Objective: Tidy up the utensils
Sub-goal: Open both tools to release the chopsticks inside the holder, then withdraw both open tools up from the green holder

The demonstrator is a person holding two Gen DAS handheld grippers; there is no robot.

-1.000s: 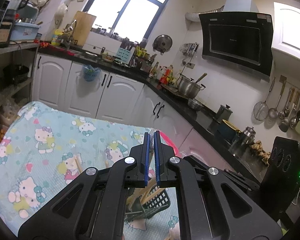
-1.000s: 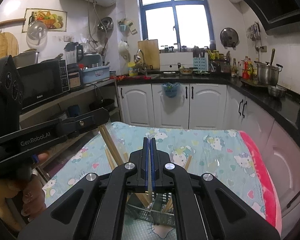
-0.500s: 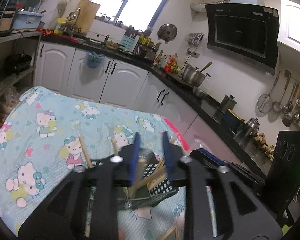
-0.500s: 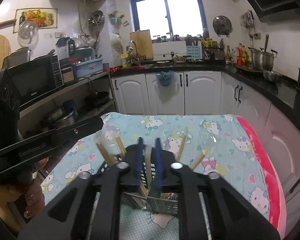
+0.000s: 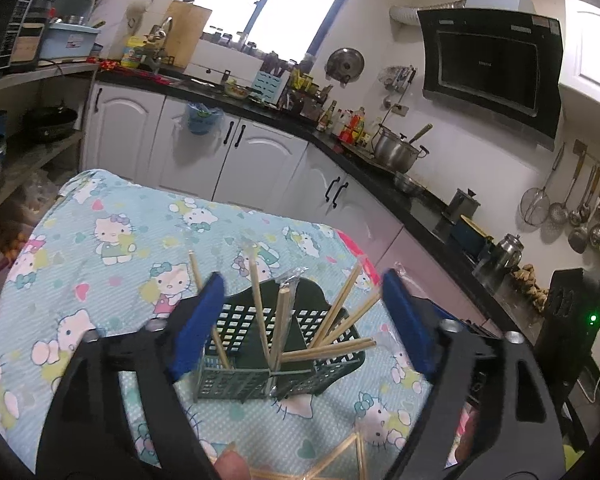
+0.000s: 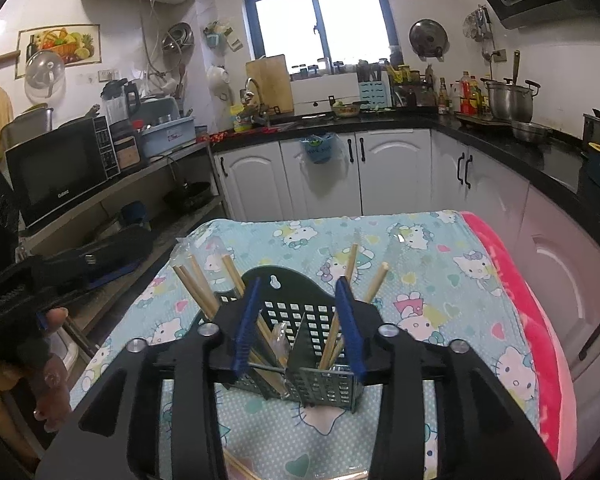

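A dark green slotted utensil basket [image 5: 236,382] [image 6: 300,314] stands on the cartoon-cat tablecloth. Several wooden chopsticks [image 5: 260,312] [image 6: 198,292] lean in its two compartments, one pair in clear wrap [image 5: 286,300] [image 6: 280,340]. My left gripper [image 5: 302,322] hovers just above the basket with its jaws opening wide and nothing pressed between the blue pads [image 5: 198,328]. My right gripper [image 6: 298,324] hangs over the basket's near rim, jaws opening, its pads [image 6: 246,324] clear of the sticks. In the right wrist view the left gripper [image 6: 136,254] shows at the left, held by a hand [image 6: 48,360].
Loose chopsticks [image 5: 340,456] [image 6: 240,468] lie on the cloth near the front edge. A pink cloth edge [image 6: 516,320] runs along the table's right side. White cabinets [image 6: 320,176] and a black counter stand behind; shelves with a microwave [image 6: 60,168] are on the left.
Both grippers went from shut on a chopstick to open, and both sank toward the basket. The chopsticks they held now stand in the basket.
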